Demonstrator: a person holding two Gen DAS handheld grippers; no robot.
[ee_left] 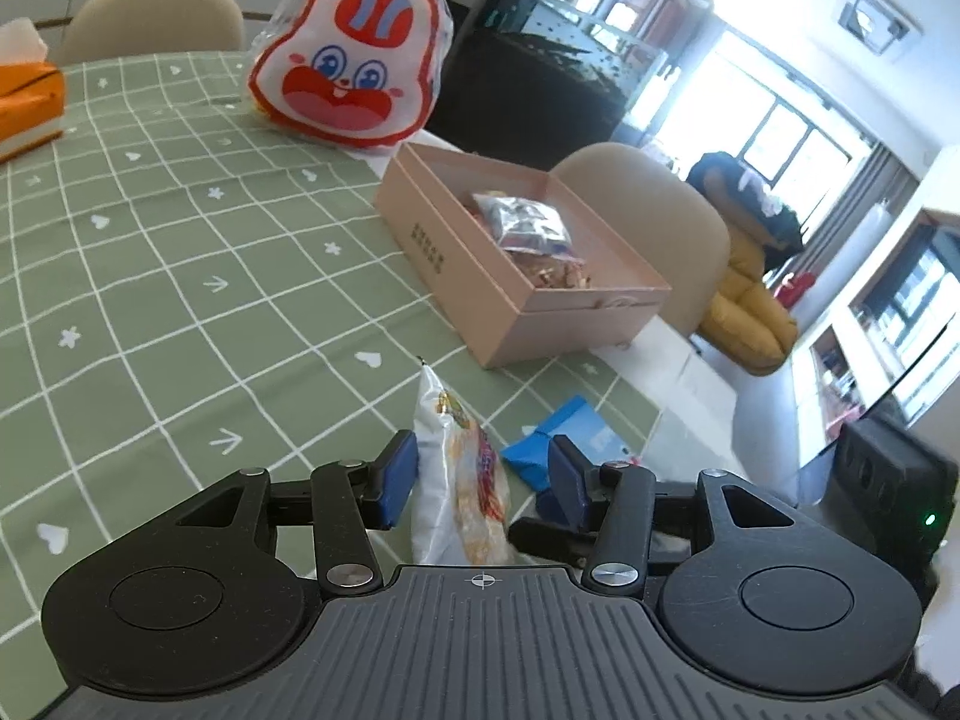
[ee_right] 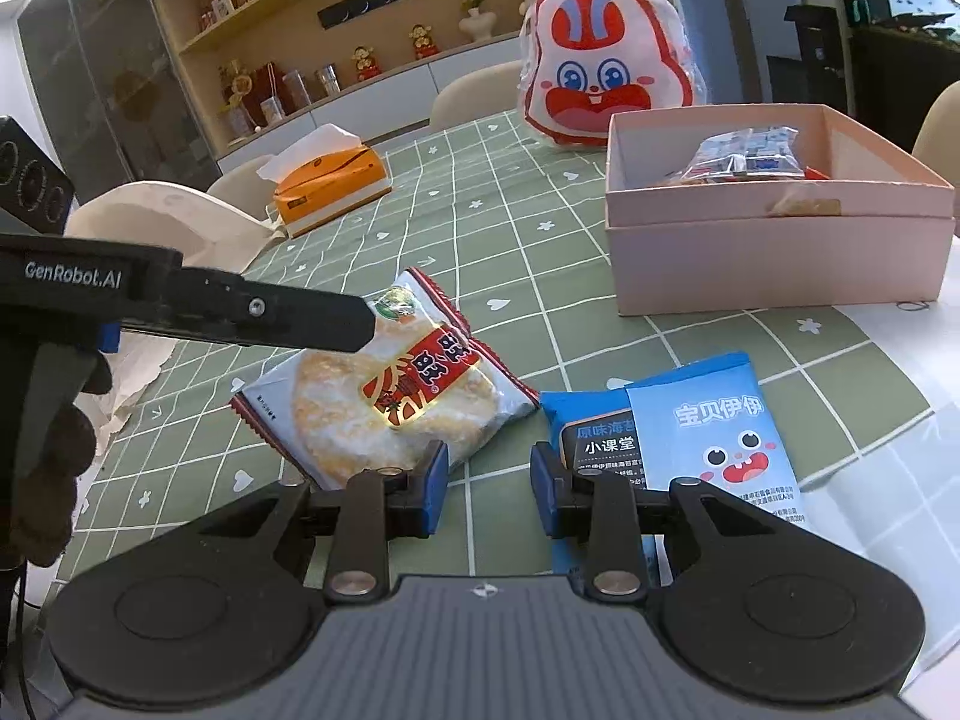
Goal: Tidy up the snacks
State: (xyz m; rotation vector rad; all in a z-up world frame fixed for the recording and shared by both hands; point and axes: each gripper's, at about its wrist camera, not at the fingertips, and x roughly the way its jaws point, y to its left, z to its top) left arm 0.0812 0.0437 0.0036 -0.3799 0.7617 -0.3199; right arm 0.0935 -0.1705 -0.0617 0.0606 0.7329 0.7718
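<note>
While the left gripper (ee_left: 483,483) reaches over the rice cracker packet (ee_left: 459,480), its jaws stand open on either side of the wrapper, the left blue pad close against the packet's edge and the right pad clear of it; whether any pad truly presses the wrapper I cannot tell. From the right wrist view the same rice cracker packet (ee_right: 390,402) lies flat on the green checked tabletop (ee_right: 510,252), well short of the pink box (ee_right: 774,252), with the left gripper's dark finger (ee_right: 288,315) slanting over its upper left corner. Right gripper (ee_right: 489,495) hovers low over the tabletop with jaws open and nothing between them; just beside its right pad lie two blue seaweed snack packets (ee_right: 714,426), one overlapping the other, nearer the camera than the pink box. Inside the pink box sits a clear bag of small wrapped sweets (ee_right: 750,156) on top of other snacks; behind the box, against its far left corner, stands a rabbit-face bag (ee_right: 606,78) in red and white. Far to the left of the box rests an orange tissue box (ee_right: 330,183).
</note>
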